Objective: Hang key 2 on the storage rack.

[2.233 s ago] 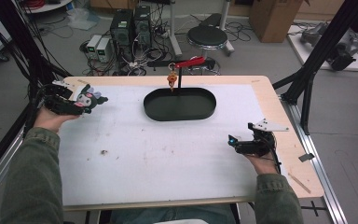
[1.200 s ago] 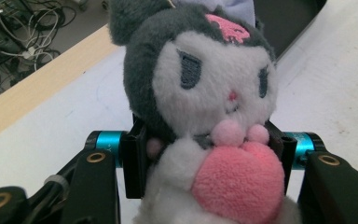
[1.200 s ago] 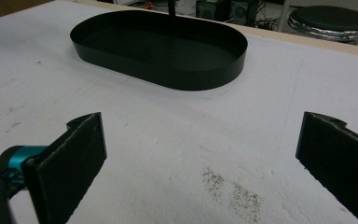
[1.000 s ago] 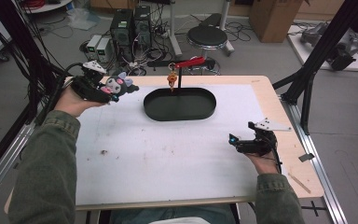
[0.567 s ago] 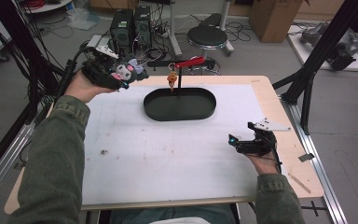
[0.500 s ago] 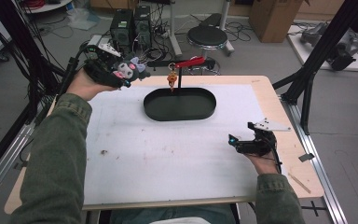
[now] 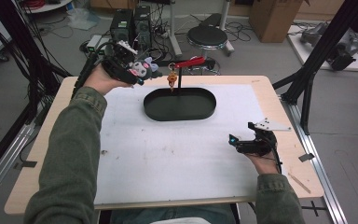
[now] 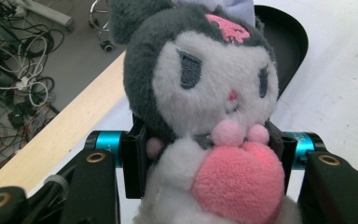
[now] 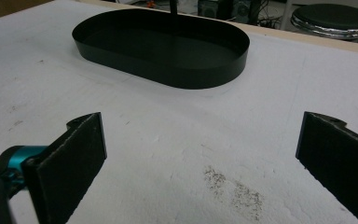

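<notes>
A plush toy (image 8: 205,107) with a dark grey hood, white face and pink pompom sits between the jaws of my left gripper (image 8: 209,158), which is shut on its neck. In the high view that gripper (image 7: 137,73) holds the plush toy (image 7: 142,70) in the air above the table's far left corner, left of the black oval tray (image 7: 179,111). A black post with a red arm (image 7: 189,62) rises from the tray's far side, and a small orange charm (image 7: 171,77) hangs from it. My right gripper (image 9: 200,154) rests open on the white mat, also seen at the table's right (image 7: 237,142).
The white mat (image 7: 168,154) covers most of the wooden table (image 7: 279,102). Beyond the far edge are a round stool (image 7: 207,35), computer boxes and cables on the floor. Black frame struts (image 7: 307,70) stand at the right side.
My left gripper has carried the plush toy from the table's left edge up and toward the far side, closer to the tray's post. The right gripper has stayed put.
</notes>
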Motion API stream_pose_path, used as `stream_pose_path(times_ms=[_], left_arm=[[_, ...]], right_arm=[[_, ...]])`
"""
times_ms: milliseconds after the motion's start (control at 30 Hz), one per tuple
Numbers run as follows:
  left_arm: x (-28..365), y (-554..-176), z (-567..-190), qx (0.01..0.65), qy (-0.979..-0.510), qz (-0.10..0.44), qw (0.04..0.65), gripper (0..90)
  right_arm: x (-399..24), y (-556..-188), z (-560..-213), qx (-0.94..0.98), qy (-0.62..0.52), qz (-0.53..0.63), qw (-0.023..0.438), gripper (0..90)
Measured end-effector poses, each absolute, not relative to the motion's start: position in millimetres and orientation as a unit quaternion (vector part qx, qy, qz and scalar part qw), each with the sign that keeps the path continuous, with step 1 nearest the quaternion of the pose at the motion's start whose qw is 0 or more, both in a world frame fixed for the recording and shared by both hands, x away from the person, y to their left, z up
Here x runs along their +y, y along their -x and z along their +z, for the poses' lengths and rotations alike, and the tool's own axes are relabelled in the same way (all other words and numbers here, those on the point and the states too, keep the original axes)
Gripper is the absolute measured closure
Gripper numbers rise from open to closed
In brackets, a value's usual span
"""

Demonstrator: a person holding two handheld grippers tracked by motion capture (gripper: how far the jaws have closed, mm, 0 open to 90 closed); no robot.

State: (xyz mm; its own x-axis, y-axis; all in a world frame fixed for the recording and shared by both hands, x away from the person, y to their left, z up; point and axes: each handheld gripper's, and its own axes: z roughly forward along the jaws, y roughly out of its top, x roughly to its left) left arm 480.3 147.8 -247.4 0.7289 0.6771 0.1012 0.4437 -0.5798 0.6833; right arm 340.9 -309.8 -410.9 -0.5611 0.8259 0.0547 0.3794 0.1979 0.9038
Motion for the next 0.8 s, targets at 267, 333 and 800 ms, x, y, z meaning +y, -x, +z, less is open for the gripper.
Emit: stream_pose_path(times_ms=[267, 333, 800], left_arm=[[132.2, -491.8, -246.8, 0.325, -0.863, 0.197, 0.333, 46.5], [129.1, -497.6, -246.6, 0.331, -0.860, 0.198, 0.333, 46.4], [122.6, -503.0, -245.7, 0.345, -0.855, 0.203, 0.330, 46.4]], right_arm=[[-310.2, -341.5, -411.2, 0.738, -0.408, 0.485, 0.231, 0.5], [-310.5, -341.7, -411.5, 0.740, -0.406, 0.483, 0.232, 0.5], [-316.3, -340.0, -412.8, 0.737, -0.411, 0.483, 0.232, 0.5]])
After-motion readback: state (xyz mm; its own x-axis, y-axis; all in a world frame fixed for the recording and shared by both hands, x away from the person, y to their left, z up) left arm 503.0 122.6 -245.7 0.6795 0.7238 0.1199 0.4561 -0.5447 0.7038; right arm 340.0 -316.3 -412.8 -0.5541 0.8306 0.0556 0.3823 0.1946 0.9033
